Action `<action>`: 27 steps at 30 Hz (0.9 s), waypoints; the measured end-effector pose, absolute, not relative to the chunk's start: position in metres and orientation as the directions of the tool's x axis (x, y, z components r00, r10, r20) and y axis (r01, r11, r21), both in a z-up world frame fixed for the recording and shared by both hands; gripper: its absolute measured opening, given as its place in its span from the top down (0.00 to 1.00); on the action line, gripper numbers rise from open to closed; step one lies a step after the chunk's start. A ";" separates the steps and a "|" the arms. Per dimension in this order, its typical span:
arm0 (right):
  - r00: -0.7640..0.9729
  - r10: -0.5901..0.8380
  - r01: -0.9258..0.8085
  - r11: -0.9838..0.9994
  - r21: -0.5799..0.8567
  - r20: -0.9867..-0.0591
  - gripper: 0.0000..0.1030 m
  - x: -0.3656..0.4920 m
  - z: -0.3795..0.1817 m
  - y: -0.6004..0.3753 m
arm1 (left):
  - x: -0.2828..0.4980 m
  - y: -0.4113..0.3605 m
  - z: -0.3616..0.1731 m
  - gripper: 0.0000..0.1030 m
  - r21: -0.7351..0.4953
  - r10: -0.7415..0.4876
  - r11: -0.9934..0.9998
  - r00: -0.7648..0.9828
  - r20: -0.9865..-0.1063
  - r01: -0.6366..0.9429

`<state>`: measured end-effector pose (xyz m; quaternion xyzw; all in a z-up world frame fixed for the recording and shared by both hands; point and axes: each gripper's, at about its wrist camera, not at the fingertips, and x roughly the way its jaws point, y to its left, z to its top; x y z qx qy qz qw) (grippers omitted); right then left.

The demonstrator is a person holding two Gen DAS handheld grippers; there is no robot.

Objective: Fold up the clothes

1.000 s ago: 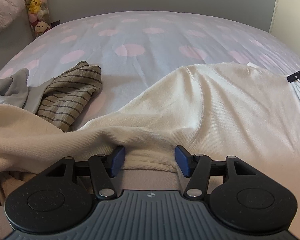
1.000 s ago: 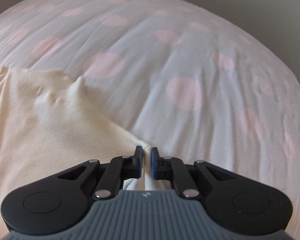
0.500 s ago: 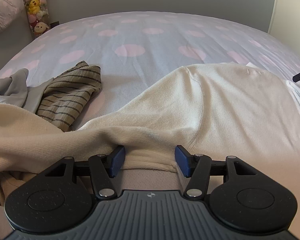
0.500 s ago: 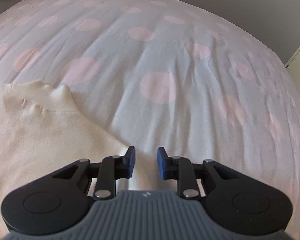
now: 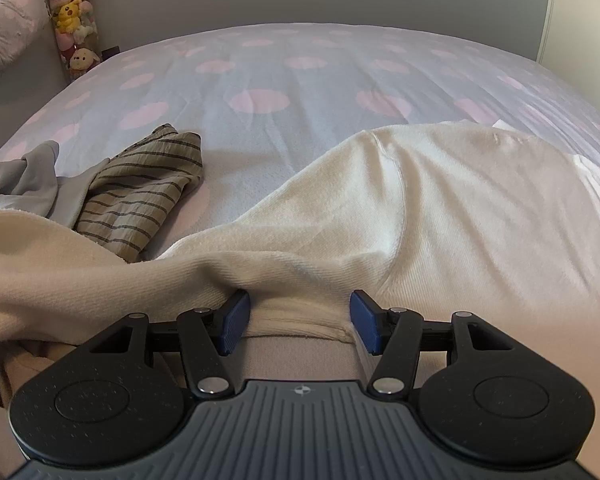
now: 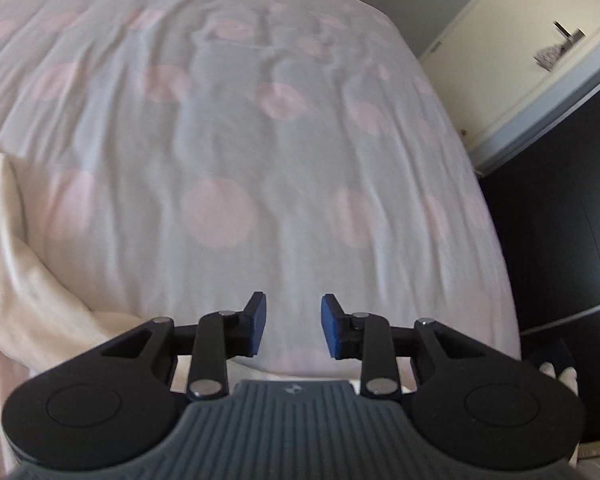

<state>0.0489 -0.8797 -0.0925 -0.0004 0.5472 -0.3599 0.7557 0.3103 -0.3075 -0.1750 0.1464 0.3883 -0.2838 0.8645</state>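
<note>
A cream knitted sweater (image 5: pixel 440 208) lies spread across the near part of the bed. My left gripper (image 5: pixel 299 322) rests low at its near edge with the jaws standing wide. The sweater's ribbed hem lies between the blue pads (image 5: pixel 236 316), which do not squeeze it. In the right wrist view the sweater (image 6: pixel 16 280) shows only at the left edge. My right gripper (image 6: pixel 293 326) hovers over bare sheet to the right of it. Its jaws are opening and nothing is between them.
The bed has a pale sheet with pink dots (image 5: pixel 280 80). A striped brown garment (image 5: pixel 140 196) and a grey one (image 5: pixel 24 184) lie at the left. Plush toys (image 5: pixel 74 20) and a pillow (image 5: pixel 8 36) sit beyond. The bed's right edge drops to dark floor (image 6: pixel 560 240) by a cream door (image 6: pixel 520 40).
My right gripper let go of the sweater's corner, opened, and swung right and up over bare sheet; its tip left the left wrist view. My left gripper stayed put.
</note>
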 end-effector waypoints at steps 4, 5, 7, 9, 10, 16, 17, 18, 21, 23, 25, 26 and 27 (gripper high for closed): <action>0.059 -0.570 0.607 0.672 -0.424 -0.820 0.63 0.001 -0.086 -0.909 | 0.309 -0.309 -0.176 0.48 0.049 -0.369 0.795 0.546 -0.752 0.605; 0.044 -0.572 0.613 0.663 -0.430 -0.819 0.61 -0.006 -0.088 -0.915 | 0.308 -0.309 -0.176 0.48 0.053 -0.366 0.795 0.548 -0.752 0.605; 0.015 -0.572 0.621 0.648 -0.441 -0.820 0.57 -0.021 -0.093 -0.925 | 0.307 -0.310 -0.176 0.47 0.063 -0.361 0.793 0.552 -0.751 0.605; -0.010 -0.569 0.625 0.639 -0.449 -0.822 0.55 -0.032 -0.099 -0.933 | 0.307 -0.311 -0.177 0.47 0.073 -0.356 0.792 0.557 -0.751 0.606; -0.022 -0.567 0.627 0.634 -0.453 -0.823 0.54 -0.036 -0.102 -0.936 | 0.307 -0.312 -0.177 0.47 0.079 -0.354 0.791 0.559 -0.750 0.606; -0.047 -0.550 0.685 0.590 -0.428 -0.834 0.54 -0.059 -0.113 -0.958 | 0.306 -0.315 -0.178 0.46 0.102 -0.339 0.789 0.569 -0.749 0.606; -0.039 -0.539 0.694 0.591 -0.411 -0.842 0.55 -0.064 -0.113 -0.959 | 0.306 -0.316 -0.179 0.46 0.105 -0.338 0.789 0.571 -0.748 0.605; -0.031 -0.528 0.703 0.592 -0.394 -0.849 0.55 -0.068 -0.113 -0.960 | 0.306 -0.316 -0.179 0.45 0.107 -0.337 0.789 0.572 -0.747 0.605; 0.009 -0.489 0.737 0.593 -0.324 -0.872 0.58 -0.081 -0.115 -0.960 | 0.305 -0.317 -0.180 0.45 0.116 -0.335 0.788 0.579 -0.744 0.604; 0.050 -0.468 0.754 0.597 -0.274 -0.882 0.86 -0.085 -0.116 -0.958 | 0.305 -0.317 -0.180 0.45 0.116 -0.335 0.788 0.579 -0.743 0.604; 0.078 -0.466 0.750 0.609 -0.256 -0.881 0.97 -0.084 -0.115 -0.952 | 0.306 -0.316 -0.179 0.45 0.113 -0.336 0.789 0.579 -0.743 0.604; 0.084 -0.471 0.743 0.617 -0.260 -0.878 0.97 -0.082 -0.113 -0.949 | 0.306 -0.317 -0.179 0.45 0.113 -0.337 0.789 0.579 -0.743 0.604; 0.086 -0.478 0.738 0.620 -0.266 -0.874 0.97 -0.081 -0.111 -0.946 | 0.306 -0.317 -0.179 0.45 0.112 -0.338 0.788 0.579 -0.742 0.605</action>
